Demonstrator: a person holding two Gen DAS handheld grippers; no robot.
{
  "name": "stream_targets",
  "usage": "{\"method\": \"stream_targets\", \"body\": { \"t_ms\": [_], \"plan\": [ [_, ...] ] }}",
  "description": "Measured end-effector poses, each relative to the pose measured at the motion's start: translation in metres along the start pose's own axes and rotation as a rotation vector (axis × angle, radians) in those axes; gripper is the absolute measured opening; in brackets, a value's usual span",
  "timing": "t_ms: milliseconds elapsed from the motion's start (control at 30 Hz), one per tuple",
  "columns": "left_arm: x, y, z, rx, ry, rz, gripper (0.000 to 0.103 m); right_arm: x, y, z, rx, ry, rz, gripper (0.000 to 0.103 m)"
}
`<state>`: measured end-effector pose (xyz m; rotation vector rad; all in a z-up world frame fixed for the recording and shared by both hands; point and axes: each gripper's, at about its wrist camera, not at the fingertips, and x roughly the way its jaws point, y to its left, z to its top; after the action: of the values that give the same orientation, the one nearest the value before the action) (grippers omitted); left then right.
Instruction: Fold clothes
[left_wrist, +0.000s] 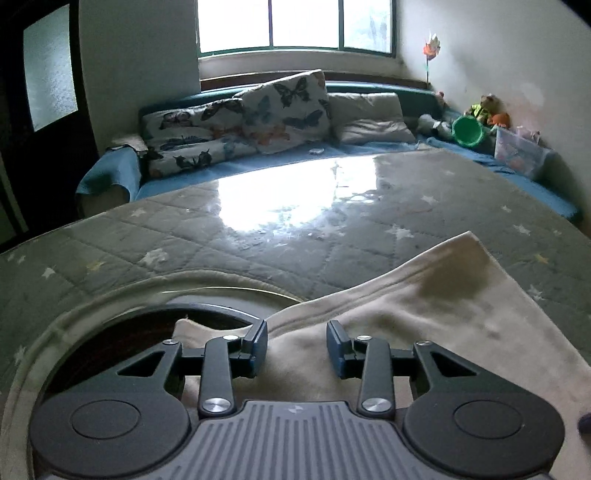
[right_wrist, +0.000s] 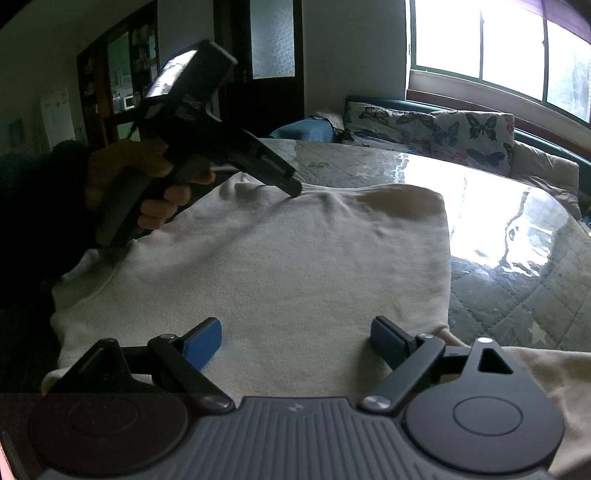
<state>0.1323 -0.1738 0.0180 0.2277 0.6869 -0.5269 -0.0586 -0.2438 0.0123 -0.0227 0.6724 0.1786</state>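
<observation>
A cream garment (left_wrist: 424, 314) (right_wrist: 295, 266) lies spread flat on the round table, with a darker patch near its far corner. In the left wrist view my left gripper (left_wrist: 297, 347) hovers over the garment's edge with its blue pads (left_wrist: 260, 345) apart and only cloth underneath. In the right wrist view a hand holds that left gripper (right_wrist: 293, 190) with its tip down at the garment's far edge. My right gripper (right_wrist: 295, 339) stands wide open just above the near part of the garment, and nothing lies between its fingers.
The table (left_wrist: 258, 236) has a grey quilted star cloth under a shiny clear cover that glares in the window light. Behind it a blue sofa holds butterfly cushions (left_wrist: 284, 110). At the far right are a green bucket (left_wrist: 467, 131), a plastic box (left_wrist: 521, 151) and toys.
</observation>
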Motion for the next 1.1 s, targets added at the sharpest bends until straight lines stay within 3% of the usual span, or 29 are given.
{"method": "stream_targets", "body": {
  "t_ms": [233,467,600,800,1100],
  "plan": [
    [-0.046,0.017,-0.017,-0.041,-0.025,0.023,0.043,0.002,0.000,0.000,-0.002,0.005,0.005,0.094],
    [-0.107,0.041,-0.044,-0.085,-0.055,0.137,0.049,0.003,0.001,0.000,-0.010,0.013,0.000,0.098],
    [-0.142,0.059,-0.064,-0.122,-0.076,0.242,0.049,0.003,0.002,0.000,-0.013,0.018,-0.007,0.100],
    [-0.182,0.093,-0.111,-0.269,-0.071,0.384,0.049,0.004,0.003,0.000,-0.014,0.024,-0.010,0.103],
    [-0.208,0.134,-0.162,-0.497,-0.047,0.482,0.049,0.005,0.003,0.000,-0.015,0.026,-0.011,0.103]
  ]
}}
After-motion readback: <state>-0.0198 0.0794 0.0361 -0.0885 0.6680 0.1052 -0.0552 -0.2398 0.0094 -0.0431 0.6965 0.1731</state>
